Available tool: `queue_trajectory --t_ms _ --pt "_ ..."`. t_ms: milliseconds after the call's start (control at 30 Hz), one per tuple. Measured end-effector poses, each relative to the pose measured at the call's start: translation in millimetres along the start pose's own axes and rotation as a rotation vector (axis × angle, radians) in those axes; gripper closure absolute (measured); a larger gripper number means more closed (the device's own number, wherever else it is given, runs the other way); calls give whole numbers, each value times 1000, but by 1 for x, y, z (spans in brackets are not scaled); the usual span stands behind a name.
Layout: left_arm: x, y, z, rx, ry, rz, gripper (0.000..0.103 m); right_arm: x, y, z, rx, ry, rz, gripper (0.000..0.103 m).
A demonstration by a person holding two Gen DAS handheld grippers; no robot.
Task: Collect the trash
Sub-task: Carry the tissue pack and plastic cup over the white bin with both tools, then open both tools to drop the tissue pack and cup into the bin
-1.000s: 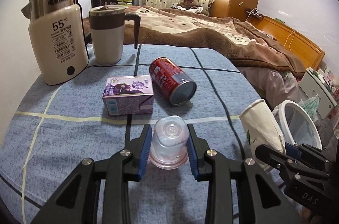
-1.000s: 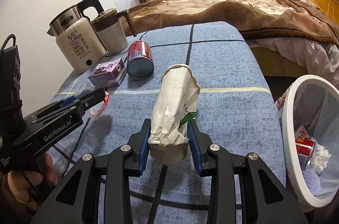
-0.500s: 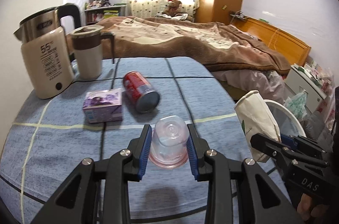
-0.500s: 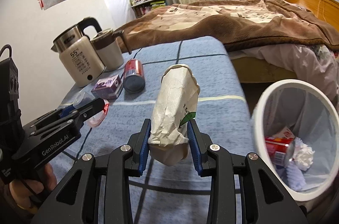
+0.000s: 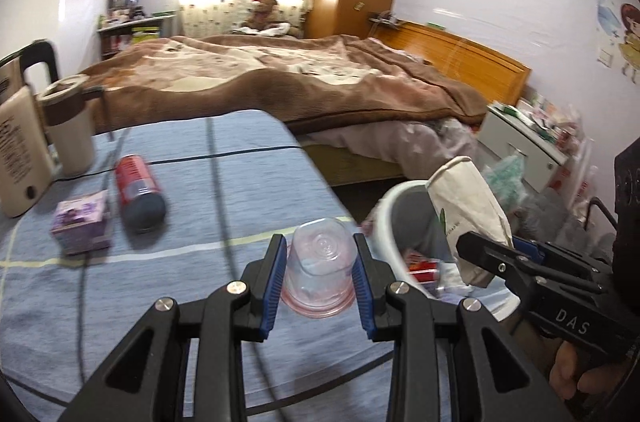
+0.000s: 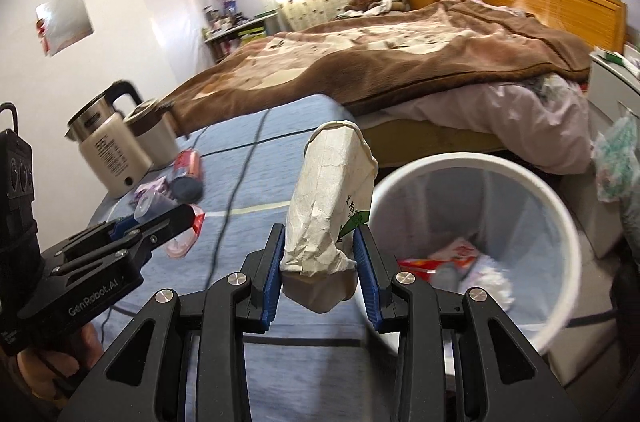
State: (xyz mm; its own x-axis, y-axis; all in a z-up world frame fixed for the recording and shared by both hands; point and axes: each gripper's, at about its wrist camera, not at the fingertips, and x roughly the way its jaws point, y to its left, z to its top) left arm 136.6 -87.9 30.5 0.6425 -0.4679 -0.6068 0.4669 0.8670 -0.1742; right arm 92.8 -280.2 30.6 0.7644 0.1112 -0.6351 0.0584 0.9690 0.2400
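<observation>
My left gripper (image 5: 320,276) is shut on a clear plastic cup (image 5: 319,262) with a pink rim, held above the right edge of the blue checked table (image 5: 224,182). My right gripper (image 6: 320,272) is shut on a crumpled white paper cup (image 6: 330,194), held beside the rim of the white trash bin (image 6: 560,206). The same paper cup (image 5: 466,206) hangs over the bin (image 5: 386,222) in the left wrist view. On the table lie a red can (image 5: 136,188) on its side and a small purple carton (image 5: 80,220).
A cream kettle (image 6: 108,150) and a lidded mug (image 6: 154,134) stand at the table's far left. The bin holds a red can (image 6: 424,266) and white tissue (image 6: 488,280). A bed with a brown blanket (image 5: 280,82) lies beyond the table, a white nightstand (image 5: 524,142) to its right.
Both grippers have swung to the right and a little up with their cups. The bin has come closer and more central in both views; the kettle and can have slid left.
</observation>
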Motion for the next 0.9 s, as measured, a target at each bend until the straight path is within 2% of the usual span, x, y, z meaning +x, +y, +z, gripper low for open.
queue_trajectory --t_ms 267,600,900 --pt "26 -54 8 67 26 -90 69 -16 -52 3 61 -5 -63 68" --pt "56 -91 1 109 92 -115 69 -9 -106 -6 116 49 -142 68" --pt "73 -119 0 141 121 -150 69 6 -129 -14 129 92 -170 67"
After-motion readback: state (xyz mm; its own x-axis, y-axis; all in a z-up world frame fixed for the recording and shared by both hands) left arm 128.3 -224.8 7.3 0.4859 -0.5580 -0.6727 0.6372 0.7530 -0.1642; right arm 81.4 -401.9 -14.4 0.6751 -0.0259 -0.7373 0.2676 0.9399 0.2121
